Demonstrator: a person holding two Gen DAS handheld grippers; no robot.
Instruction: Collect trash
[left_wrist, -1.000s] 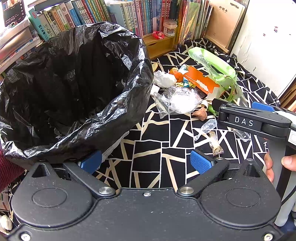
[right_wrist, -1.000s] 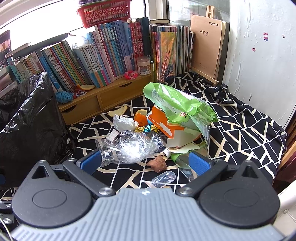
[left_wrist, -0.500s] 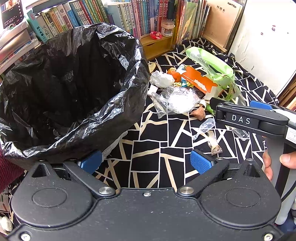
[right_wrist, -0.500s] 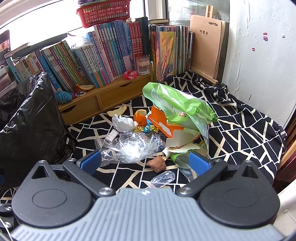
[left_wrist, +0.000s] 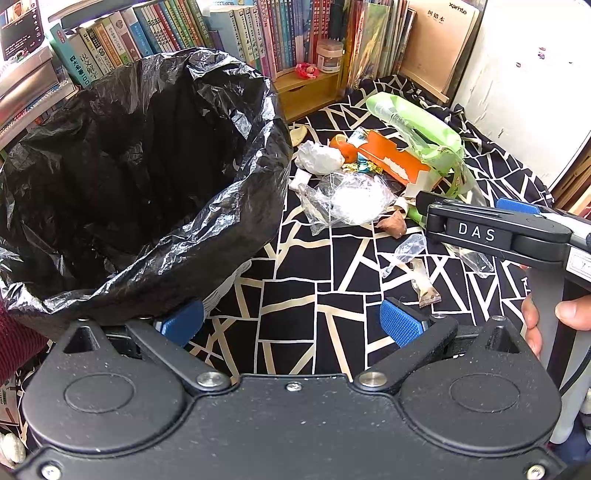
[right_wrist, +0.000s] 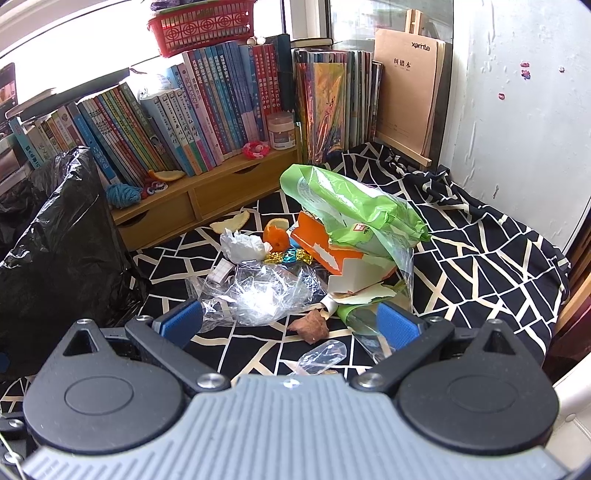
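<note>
Both claws stand apart and empty: the left claw (left_wrist: 291, 325) beside the black bin bag (left_wrist: 147, 177), the right claw (right_wrist: 290, 325) over the trash pile on the patterned surface (right_wrist: 480, 266), where clear plastic wrap (right_wrist: 258, 295), an orange carton (right_wrist: 321, 251) and a green bag (right_wrist: 351, 206) lie touching.

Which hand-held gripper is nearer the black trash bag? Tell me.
Left. The left hand-held gripper sits open right at the black trash bag, one finger under its rim. The right hand-held gripper is open over the litter, the bag off to its left.
</note>
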